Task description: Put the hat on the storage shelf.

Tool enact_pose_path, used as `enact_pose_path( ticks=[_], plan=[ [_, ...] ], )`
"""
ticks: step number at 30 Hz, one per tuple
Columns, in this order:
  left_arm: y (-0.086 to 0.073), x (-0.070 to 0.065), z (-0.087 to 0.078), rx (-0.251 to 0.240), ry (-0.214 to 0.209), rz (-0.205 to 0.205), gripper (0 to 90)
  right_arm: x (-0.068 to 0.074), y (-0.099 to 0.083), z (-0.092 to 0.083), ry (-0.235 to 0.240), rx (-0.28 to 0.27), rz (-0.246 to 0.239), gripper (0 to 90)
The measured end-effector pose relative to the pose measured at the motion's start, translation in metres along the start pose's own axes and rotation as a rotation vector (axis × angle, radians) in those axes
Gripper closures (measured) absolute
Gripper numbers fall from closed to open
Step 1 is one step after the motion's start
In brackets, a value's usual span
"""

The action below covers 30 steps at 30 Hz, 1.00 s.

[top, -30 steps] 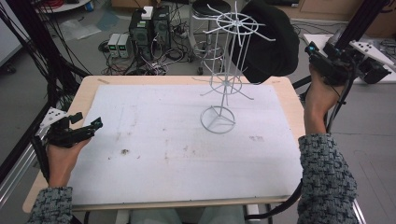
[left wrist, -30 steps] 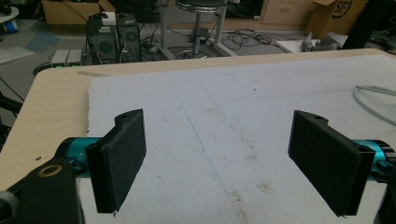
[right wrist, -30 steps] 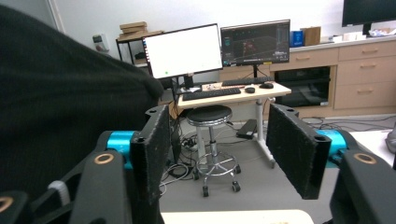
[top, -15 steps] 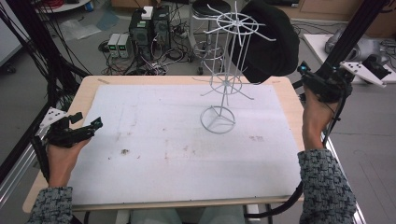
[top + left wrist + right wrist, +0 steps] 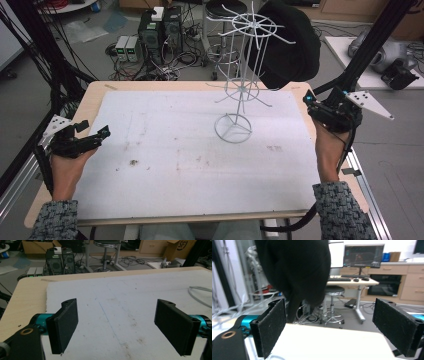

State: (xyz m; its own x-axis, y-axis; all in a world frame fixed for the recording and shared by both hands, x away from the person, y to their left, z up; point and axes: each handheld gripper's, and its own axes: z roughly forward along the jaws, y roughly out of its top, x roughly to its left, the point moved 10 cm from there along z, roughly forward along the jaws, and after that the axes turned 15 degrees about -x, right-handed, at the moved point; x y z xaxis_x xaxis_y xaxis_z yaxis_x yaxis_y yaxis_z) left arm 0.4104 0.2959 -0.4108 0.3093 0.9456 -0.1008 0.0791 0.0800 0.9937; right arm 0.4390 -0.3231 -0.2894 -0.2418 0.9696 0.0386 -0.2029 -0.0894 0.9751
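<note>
Fingers (image 5: pixel 273 327) of right gripper (image 5: pixel 320 107) wide apart, empty; left gripper (image 5: pixel 90 140) likewise. Black hat (image 5: pixel 290 45) hangs on wire rack (image 5: pixel 240 85), just ahead/above right fingers. Recommend: approach level, pinch hat's lower edge, avoid rack arms.

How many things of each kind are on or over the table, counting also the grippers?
Grippers: 2, left gripper and right gripper
White wire racks: 1, wire rack
Black hats: 1, black hat hanging on the rack
White mats: 1, white mat
Total: 5
</note>
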Motion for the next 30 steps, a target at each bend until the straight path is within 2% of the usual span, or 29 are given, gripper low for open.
enact_pose_path(
  ticks=[1,2,3,4,5,6,7,8,9,10,13,17,22,23,24,27,30],
  plan=[
    [0.0,0.0,0.0,0.0,0.0,0.0,19.4,0.0,0.0,0.0,0.0,0.0,0.0,11.0],
    [0.0,0.0,0.0,0.001,0.002,0.006,19.4,0.008,-0.01,-0.004,0.023,0.019,0.002,11.0],
    [0.0,0.0,0.0,0.001,0.002,0.006,19.4,0.008,-0.01,-0.004,0.023,0.019,0.002,11.0],
    [0.0,0.0,0.0,-0.001,0.01,0.015,19.4,0.016,-0.023,-0.007,0.048,0.048,0.01,11.0],
    [0.0,0.0,0.0,-0.001,0.01,0.015,19.4,0.016,-0.023,-0.007,0.048,0.048,0.01,11.0],
    [0.0,0.0,0.0,-0.004,0.011,0.015,19.4,0.023,-0.035,-0.011,0.062,0.078,-0.006,11.0],
    [0.0,0.0,0.0,-0.005,0.011,0.017,19.4,0.023,-0.035,-0.011,0.062,0.078,-0.006,11.0],
    [0.0,-0.001,0.0,-0.003,0.012,0.023,19.4,0.03,-0.046,-0.014,0.076,0.097,-0.016,11.0],
    [0.0,-0.001,0.0,-0.003,0.012,0.023,19.4,0.03,-0.046,-0.014,0.076,0.097,-0.016,11.0],
    [-0.001,-0.002,0.0,-0.001,0.007,0.028,19.4,0.038,-0.056,-0.018,0.09,0.115,-0.018,11.0],
    [-0.001,-0.002,0.001,-0.003,0.008,0.027,19.3,0.047,-0.069,-0.024,0.102,0.134,-0.037,11.0],
    [-0.002,-0.001,0.0,-0.003,0.009,0.024,19.3,0.052,-0.077,-0.03,0.108,0.127,-0.023,11.0],
    [-0.003,-0.002,0.001,-0.005,0.01,0.028,19.2,0.056,-0.094,-0.036,0.122,0.151,0.008,11.0],
    [-0.004,-0.003,0.001,-0.005,0.009,0.027,19.3,0.056,-0.105,-0.039,0.125,0.172,0.017,11.0],
    [-0.005,-0.004,0.001,-0.003,0.008,0.029,19.3,0.056,-0.105,-0.039,0.125,0.172,0.017,11.0],
    [-0.006,-0.005,0.002,0.003,0.002,0.034,19.3,0.055,-0.127,-0.045,0.114,0.213,0.003,11.0],
    [-0.007,-0.007,0.003,0.004,0.001,0.034,19.3,0.054,-0.137,-0.048,0.111,0.236,-0.014,11.0]
  ],
)
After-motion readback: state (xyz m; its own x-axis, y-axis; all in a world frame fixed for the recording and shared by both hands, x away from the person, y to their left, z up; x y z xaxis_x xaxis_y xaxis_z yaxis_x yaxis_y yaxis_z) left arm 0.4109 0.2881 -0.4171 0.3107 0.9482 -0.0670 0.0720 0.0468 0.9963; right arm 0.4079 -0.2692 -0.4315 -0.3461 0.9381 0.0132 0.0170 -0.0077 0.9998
